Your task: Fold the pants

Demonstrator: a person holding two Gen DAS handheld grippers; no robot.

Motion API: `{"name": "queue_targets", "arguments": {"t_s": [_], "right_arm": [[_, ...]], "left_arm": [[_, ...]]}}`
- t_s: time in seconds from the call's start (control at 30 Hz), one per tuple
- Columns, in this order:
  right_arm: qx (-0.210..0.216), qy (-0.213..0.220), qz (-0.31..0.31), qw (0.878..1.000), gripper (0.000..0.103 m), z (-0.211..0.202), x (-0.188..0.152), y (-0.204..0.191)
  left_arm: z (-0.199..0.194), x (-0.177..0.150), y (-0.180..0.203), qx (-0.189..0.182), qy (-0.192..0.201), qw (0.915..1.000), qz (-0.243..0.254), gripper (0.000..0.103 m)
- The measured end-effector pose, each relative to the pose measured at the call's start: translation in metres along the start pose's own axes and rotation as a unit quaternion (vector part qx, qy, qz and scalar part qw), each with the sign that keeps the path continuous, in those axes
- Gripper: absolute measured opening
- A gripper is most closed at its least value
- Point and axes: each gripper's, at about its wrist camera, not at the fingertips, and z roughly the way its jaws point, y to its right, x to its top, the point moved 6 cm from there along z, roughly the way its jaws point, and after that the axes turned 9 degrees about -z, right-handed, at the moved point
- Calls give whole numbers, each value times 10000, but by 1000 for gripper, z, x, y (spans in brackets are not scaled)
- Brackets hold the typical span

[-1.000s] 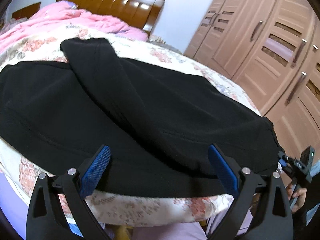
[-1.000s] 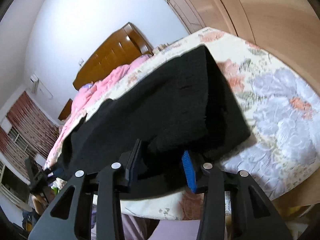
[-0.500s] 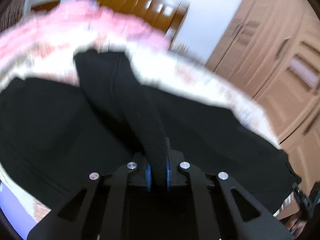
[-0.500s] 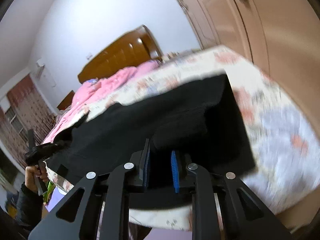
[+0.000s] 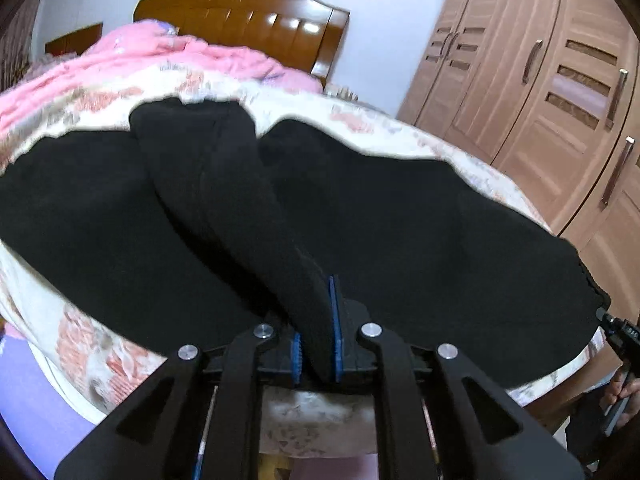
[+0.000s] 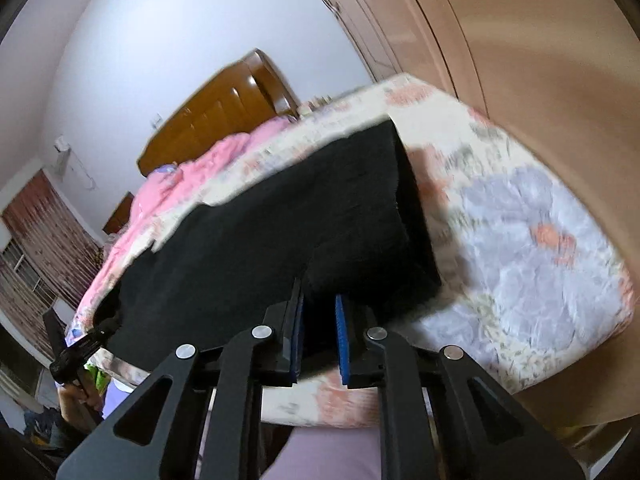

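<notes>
Floral sheets cover the bed point(image 5: 120, 344), which serves as the work surface: broad and flat enough to lay the garment out whole. Pink bedding point(image 5: 132, 68) is bunched up toward the headboard point(image 5: 248, 20), seemingly pushed there to leave the near end free. Wardrobe doors point(image 5: 560, 80) stand along one side.

Black pants point(image 5: 420, 240) lie spread across the near end of the bed, reaching to its front edge, with one leg point(image 5: 208, 184) crossing over the rest and running away toward the pink bedding. That lay suits a fold from the near edge.

Both grippers work that edge, well apart, so the cloth can rise evenly (a single grip would likely let the far side sag). The left gripper point(image 5: 316, 344) has its jaws clamped on a raised ridge of fabric, the blue pads point(image 5: 335, 332) pressing either side. The right gripper point(image 6: 320, 340) has just been closing, and its jaws pinch the pants' edge near their end, dark cloth filling the narrow gap between the pads. In the left view its handle shows at the far corner.
</notes>
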Motion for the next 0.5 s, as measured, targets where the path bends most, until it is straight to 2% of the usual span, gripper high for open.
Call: {"name": "queue_targets", "arguments": {"t_s": [0.07,0.17,0.23,0.27,0.37,0.5], "right_arm": [[-72,14,-36,10000,12,-4,1,-2],[-328,-386,150,9986,12,13,-19,16],[-127,-296,464,9984,9,13,-26,25],[-152,-313,433,9985,9,13,-25,23],[-404,-317,101,9986,9,10,-21,13],[-432,3,77,9990,8,-5,-18,-1]], "left_arm": [[-9,8,1,-43,149,9999,-54,11],[-8,6,-2,-39,85,9999,-122,11],[6,-3,-6,34,-148,9998,-89,11],[8,-9,-8,77,-209,9997,-73,11],[10,-7,-10,98,-128,9999,11,17],[10,-4,-8,93,-132,9999,55,18]]}}
